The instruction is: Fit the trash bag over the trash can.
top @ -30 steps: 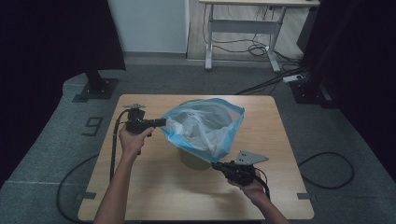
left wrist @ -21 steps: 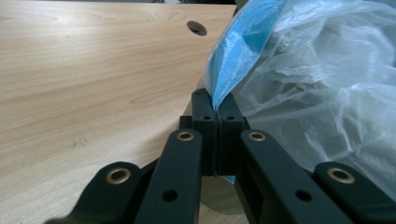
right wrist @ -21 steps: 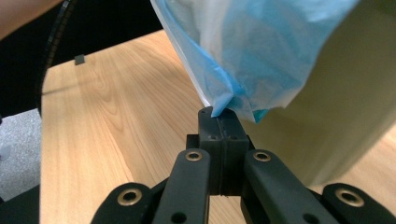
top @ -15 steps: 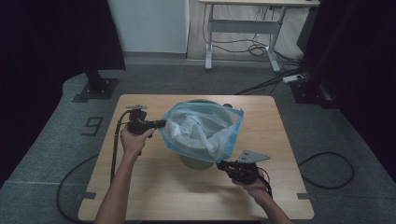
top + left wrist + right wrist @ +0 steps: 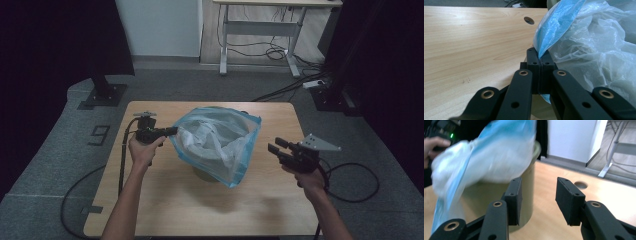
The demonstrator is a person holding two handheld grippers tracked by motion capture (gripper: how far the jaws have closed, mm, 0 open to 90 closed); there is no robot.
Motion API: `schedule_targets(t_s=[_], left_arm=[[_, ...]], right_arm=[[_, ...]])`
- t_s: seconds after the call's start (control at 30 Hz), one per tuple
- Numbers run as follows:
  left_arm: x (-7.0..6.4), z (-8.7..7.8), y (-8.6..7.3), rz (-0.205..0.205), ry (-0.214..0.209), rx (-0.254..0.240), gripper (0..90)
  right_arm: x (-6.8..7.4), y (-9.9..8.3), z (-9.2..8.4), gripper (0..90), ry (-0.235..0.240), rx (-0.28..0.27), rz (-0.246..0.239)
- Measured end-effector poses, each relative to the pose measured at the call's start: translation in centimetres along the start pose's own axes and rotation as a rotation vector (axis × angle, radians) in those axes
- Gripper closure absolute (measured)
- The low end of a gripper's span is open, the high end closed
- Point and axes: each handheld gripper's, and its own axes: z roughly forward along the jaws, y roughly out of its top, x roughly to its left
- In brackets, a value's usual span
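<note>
Left gripper (image 5: 539,65) clamped on blue edge of crinkled translucent plastic bag (image 5: 220,142), holding it over round olive bin (image 5: 525,195) mid-surface. Right gripper (image 5: 278,148), jaws just been opening, nothing between them, sits right of bag. Bag's free right edge nearest it. Right gripper view shows bin wall; high view mostly hides it under bag.

— How is the scene lit?
— The table (image 5: 165,200) is lit softly from above; the surroundings are left dark, and a faint shadow is cast under the bag (image 5: 220,142).
— And sharpness?
— The bag (image 5: 486,157) is smeared by motion blur in the right gripper view; pale glare is seen on wood in the left gripper view.
</note>
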Motion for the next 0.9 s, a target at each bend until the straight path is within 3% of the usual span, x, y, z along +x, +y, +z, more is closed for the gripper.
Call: schedule_targets(t_s=[0.23,0.57,0.73,0.9], left_arm=[[-0.9,-0.3,0.7,0.028,0.000,-0.009,88.8],[-1.3,-0.3,0.9,0.039,-0.001,-0.010,88.8],[-1.4,-0.2,0.9,0.041,-0.002,-0.011,88.8],[-1.3,-0.2,0.9,0.039,-0.003,-0.012,88.8]], right_arm=[[-1.3,3.7,0.7,52.8,0.004,-0.009,0.002],[-0.6,6.6,1.9,49.3,-0.010,-0.017,-0.041],[-0.3,8.0,2.8,49.2,0.006,-0.026,-0.040],[0.1,8.6,4.5,49.0,0.019,0.021,-0.061]])
